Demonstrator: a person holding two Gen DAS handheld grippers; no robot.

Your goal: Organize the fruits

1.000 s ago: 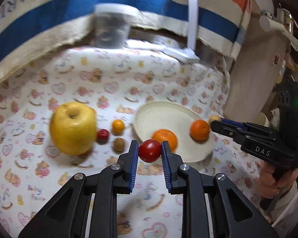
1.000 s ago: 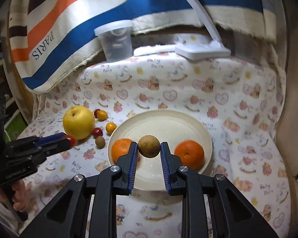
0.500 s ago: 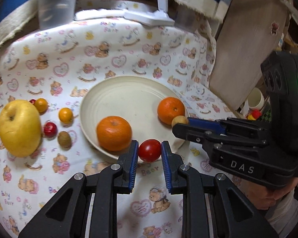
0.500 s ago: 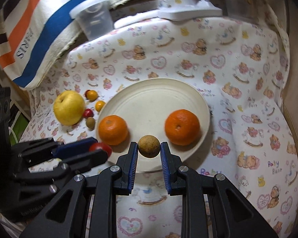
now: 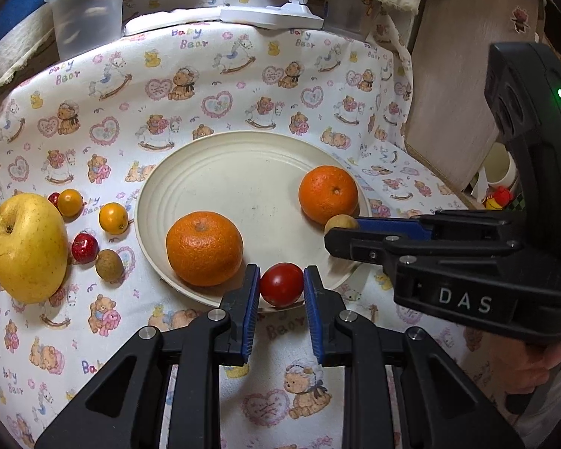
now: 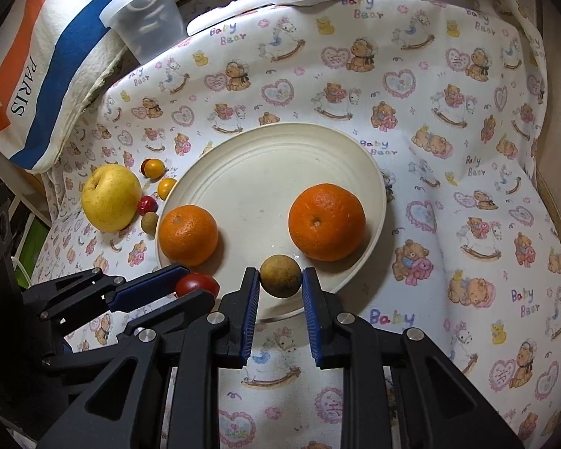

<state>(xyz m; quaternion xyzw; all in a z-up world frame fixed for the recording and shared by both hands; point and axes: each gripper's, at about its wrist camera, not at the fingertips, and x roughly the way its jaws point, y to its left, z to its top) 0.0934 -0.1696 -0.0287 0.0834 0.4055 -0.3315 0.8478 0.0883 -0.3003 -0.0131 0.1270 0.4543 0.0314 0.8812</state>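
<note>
My left gripper (image 5: 281,289) is shut on a small red tomato (image 5: 281,284), held over the near rim of the cream plate (image 5: 250,149). My right gripper (image 6: 280,280) is shut on a small brown round fruit (image 6: 280,275), also over the plate's (image 6: 280,138) near edge. Two oranges (image 5: 204,249) (image 5: 328,194) lie in the plate. Left of the plate sit a yellow apple (image 5: 27,247), two small orange fruits (image 5: 113,218), a small red fruit (image 5: 84,247) and a small brown fruit (image 5: 109,265). Each gripper shows in the other's view: the right gripper (image 5: 340,232) and the left gripper (image 6: 194,286).
A patterned cloth (image 6: 467,224) covers the table. At the back stand a clear plastic tub (image 5: 86,7), a white lamp base (image 5: 273,15) and a striped fabric (image 6: 37,67). A wooden board (image 5: 456,93) leans at the right. A hand (image 5: 542,366) holds the right gripper.
Both grippers moved forward and down toward the plate with their fruits still held. The plate and oranges now sit closer and lower in both views.
</note>
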